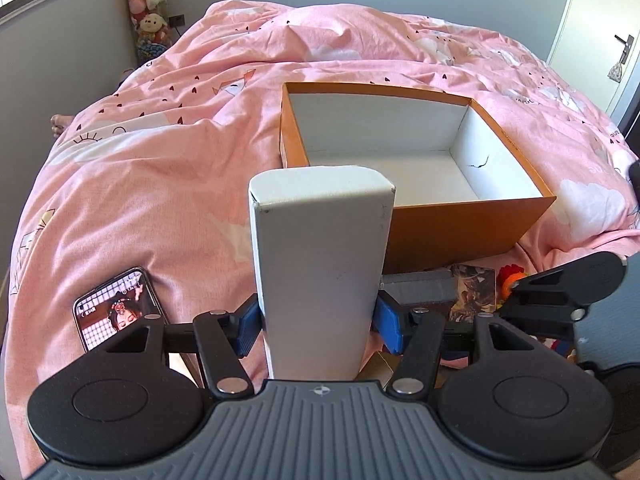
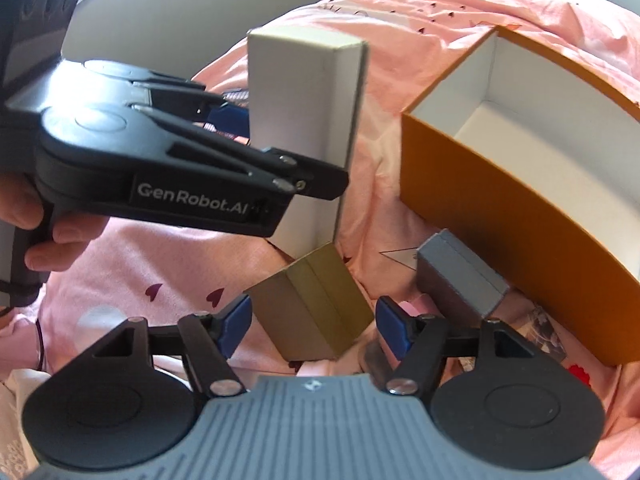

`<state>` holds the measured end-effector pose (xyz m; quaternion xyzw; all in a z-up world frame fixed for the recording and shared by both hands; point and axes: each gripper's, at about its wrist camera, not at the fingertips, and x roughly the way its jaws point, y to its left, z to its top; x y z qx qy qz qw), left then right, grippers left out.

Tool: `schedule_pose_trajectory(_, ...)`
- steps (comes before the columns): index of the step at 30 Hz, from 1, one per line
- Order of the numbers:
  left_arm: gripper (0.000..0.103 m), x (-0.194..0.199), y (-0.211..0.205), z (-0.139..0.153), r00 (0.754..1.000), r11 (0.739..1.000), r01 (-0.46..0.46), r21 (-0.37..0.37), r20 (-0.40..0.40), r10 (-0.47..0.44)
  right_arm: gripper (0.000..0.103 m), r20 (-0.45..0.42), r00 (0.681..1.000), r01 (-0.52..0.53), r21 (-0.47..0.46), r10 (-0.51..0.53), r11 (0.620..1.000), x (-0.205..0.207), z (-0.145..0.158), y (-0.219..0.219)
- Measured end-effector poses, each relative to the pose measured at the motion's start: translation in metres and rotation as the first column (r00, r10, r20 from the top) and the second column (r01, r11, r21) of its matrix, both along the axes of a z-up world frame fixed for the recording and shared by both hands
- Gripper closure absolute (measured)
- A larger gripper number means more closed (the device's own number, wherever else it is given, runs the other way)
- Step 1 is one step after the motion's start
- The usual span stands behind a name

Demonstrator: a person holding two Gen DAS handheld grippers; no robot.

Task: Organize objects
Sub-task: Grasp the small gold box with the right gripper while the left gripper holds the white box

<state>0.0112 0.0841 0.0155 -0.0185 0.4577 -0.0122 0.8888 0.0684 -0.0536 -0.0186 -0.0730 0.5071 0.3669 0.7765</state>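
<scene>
1. Tall white carton (image 1: 320, 272): plain matte cardboard, rectangular, closed top flap with a slight seam at one corner, faint scuffs on the front face; upright, raised above the pink bedcover (image 1: 140, 184), just in front of the orange box's near left corner.
2. Left gripper (image 1: 318, 322): blue pads (image 1: 246, 330) pressed against both sides of the carton's lower part, clamped on it.
3. Orange box (image 1: 472, 228): open-topped, orange outside, white inside with a small dark mark on the right inner wall, nothing visible within; resting on the bedcover.
4. Right gripper (image 2: 312, 328): jaws spread apart, nothing pinched; olive-tan small box (image 2: 316, 312) lying tilted on the bedcover between and just beyond the blue fingertips, not touched by either.
5. Grey ribbed small box (image 2: 460, 280): lying beside the orange box's near wall, just right of the olive one.
6. Phone (image 1: 110, 308): screen lit, flat on the bedcover left of the carton.
</scene>
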Motion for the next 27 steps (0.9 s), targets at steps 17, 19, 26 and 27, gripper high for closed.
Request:
schedule_pose_trajectory(17, 0.035, 0.001, 0.0, -0.006, 1.0, 0.999, -0.02, 0.025, 0.015, 0.02, 0.093, 0.032, 0.998, -0.045, -0.033, 0.046, 0.998, 0.006, -0.01, -0.001)
schedule_pose_trajectory(19, 0.035, 0.0, 0.001, -0.004, 0.999, 1.0, -0.025, 0.012, 0.02, 0.025, 0.103, 0.043, 0.999, -0.017, -0.033, 0.019, 0.999, 0.007, -0.005, -0.01)
schedule_pose_trajectory(26, 0.035, 0.001, -0.008, -0.004, 1.0, 0.999, -0.004, 0.053, 0.002, 0.003, 0.046, -0.012, 0.999, -0.029, 0.003, 0.029, 1.0, 0.018, -0.013, -0.014)
schedule_pose_trajectory(27, 0.035, 0.002, -0.01, -0.005, 1.0, 0.998, -0.004, 0.061, 0.001, 0.004, 0.036, -0.014, 0.999, -0.048, 0.012, 0.048, 0.999, 0.017, -0.012, -0.009)
